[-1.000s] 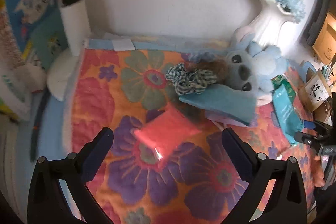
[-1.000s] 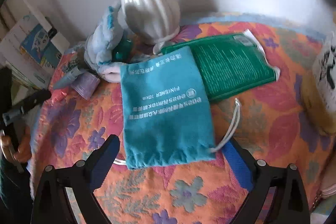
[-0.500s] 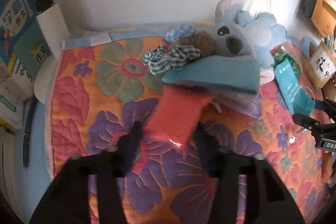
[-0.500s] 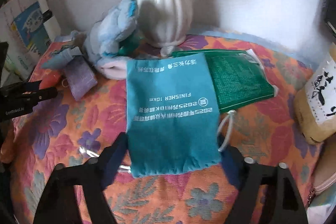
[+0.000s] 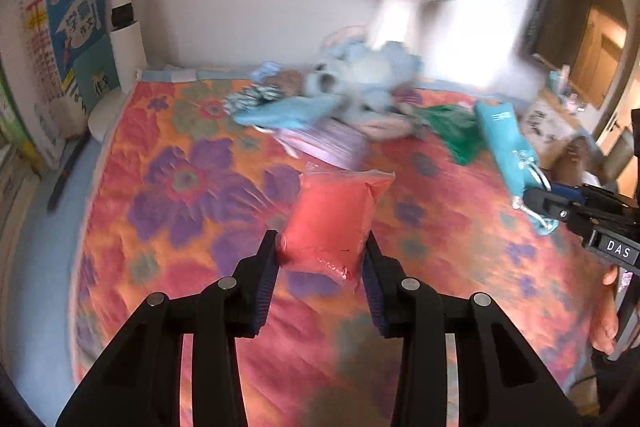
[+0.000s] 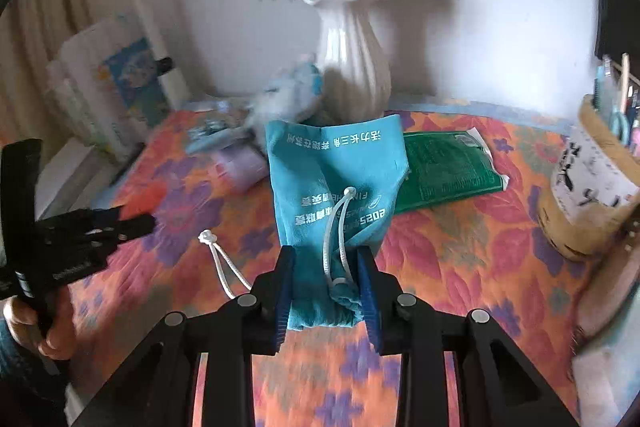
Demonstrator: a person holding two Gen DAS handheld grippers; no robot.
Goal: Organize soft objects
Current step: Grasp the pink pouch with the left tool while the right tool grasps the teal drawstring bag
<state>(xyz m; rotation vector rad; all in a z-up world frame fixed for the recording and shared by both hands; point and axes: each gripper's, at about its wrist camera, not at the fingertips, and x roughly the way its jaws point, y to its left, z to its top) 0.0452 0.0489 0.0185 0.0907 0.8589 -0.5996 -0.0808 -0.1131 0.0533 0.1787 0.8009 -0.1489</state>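
My left gripper (image 5: 320, 243) has its jaws closing, the pads pressing the near end of a red plastic-wrapped pouch (image 5: 336, 215) held above the flowered quilt (image 5: 180, 187). My right gripper (image 6: 326, 259) also has its jaws closing, and its pads pinch the gathered drawstring end of a teal cloth bag (image 6: 336, 163). The bag's far end still lies on the quilt. One white cord (image 6: 334, 235) loops over the bag and another cord (image 6: 220, 259) trails to the left. A blue plush toy (image 5: 360, 79), a blue cloth (image 5: 284, 113), a lilac pouch (image 5: 332, 143) and a checked scrunchie (image 5: 252, 95) lie piled at the back.
A white vase (image 6: 352, 67) of blue flowers stands behind the pile against the wall. A green packet (image 6: 444, 167) lies to the right of the teal bag. A basket (image 6: 588, 187) with pens stands at the right edge. Books (image 5: 72, 47) lean at the left.
Both grippers went from wide open to closed on their items. The left pulled back from the pile with the red pouch; the right raised the teal bag's near end.
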